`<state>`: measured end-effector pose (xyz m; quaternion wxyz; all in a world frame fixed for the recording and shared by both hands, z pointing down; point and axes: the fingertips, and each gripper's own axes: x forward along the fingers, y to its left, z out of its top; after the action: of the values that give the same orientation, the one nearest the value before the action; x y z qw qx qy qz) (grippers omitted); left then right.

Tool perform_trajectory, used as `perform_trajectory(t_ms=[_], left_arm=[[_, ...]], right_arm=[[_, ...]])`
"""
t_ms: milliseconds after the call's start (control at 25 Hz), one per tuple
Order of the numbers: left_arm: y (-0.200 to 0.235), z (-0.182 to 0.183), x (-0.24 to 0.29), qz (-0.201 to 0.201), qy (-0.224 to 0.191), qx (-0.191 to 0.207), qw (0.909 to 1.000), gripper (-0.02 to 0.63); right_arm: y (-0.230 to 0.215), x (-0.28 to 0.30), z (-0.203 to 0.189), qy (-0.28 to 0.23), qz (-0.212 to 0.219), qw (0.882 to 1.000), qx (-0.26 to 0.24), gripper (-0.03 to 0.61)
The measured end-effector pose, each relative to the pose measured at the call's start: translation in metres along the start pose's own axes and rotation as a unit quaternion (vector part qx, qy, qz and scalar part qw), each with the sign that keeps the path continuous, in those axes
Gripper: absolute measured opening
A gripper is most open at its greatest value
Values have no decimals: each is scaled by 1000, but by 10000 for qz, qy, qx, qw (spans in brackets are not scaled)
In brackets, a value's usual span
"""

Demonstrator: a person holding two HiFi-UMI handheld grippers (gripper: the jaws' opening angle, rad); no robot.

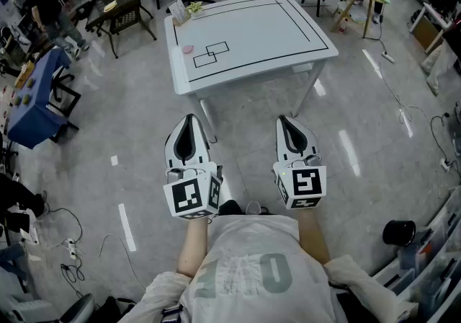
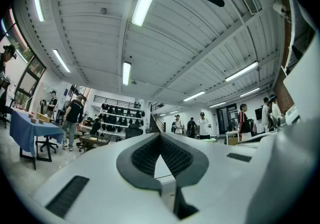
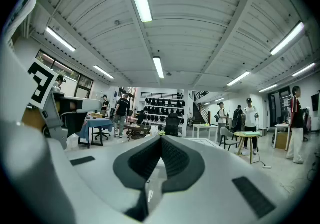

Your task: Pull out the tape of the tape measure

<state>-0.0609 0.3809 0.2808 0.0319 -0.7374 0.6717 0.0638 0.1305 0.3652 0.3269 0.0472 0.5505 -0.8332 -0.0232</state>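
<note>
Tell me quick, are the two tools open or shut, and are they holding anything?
Left tool: shut, holding nothing.
Right tool: shut, holding nothing.

Floor (image 1: 245, 134) before table (image 1: 274, 26) open; pink disc (image 1: 188, 48), perhaps, near left edge
</note>
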Motion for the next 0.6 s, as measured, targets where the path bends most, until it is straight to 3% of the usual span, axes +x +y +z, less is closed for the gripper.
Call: perform_trajectory(t_ms=[600], left_arm=[[11, -12, 15, 104, 83, -88, 9999, 26]], right_arm=[[-8, 14, -25, 146, 100, 9981, 589, 29]])
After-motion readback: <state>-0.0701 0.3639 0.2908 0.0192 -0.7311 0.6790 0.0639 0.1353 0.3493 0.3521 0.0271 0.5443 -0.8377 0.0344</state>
